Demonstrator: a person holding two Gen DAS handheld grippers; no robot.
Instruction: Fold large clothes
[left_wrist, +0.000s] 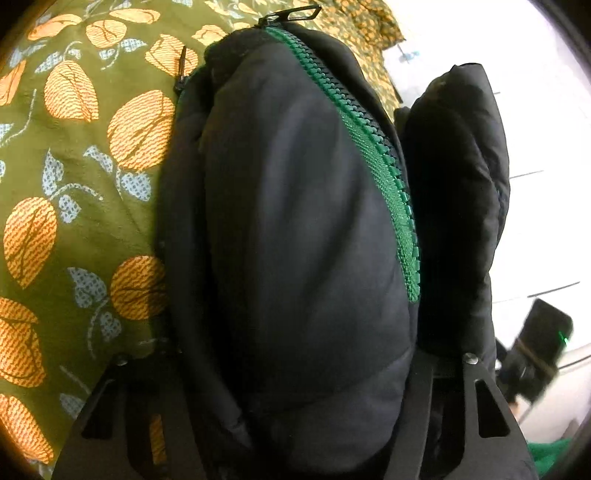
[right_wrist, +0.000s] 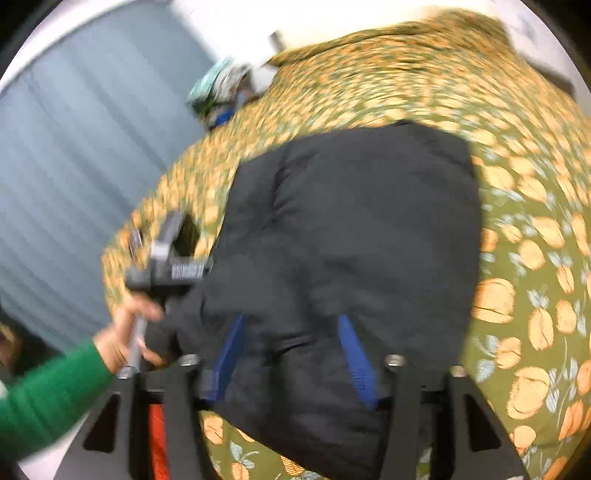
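Observation:
A black puffer jacket (right_wrist: 351, 229) lies on a bed with an olive floral cover (right_wrist: 528, 258). My right gripper (right_wrist: 295, 354) holds a fold of the jacket's near edge between its blue fingers (right_wrist: 354, 354). In the left wrist view the jacket (left_wrist: 295, 240) fills the frame, with a green zipper (left_wrist: 373, 147) running along it. My left gripper (left_wrist: 295, 369) is closed on a thick fold of the jacket; its fingers are hidden by the fabric. The left gripper also shows in the right wrist view (right_wrist: 173, 266), held by a hand in a green sleeve.
The floral cover (left_wrist: 74, 184) spreads left of the jacket. A white tiled floor (left_wrist: 546, 147) lies right of the bed, with a dark device (left_wrist: 535, 350) on it. A grey curtain (right_wrist: 74, 184) hangs beyond the bed. A pile of items (right_wrist: 221, 88) sits at the far edge.

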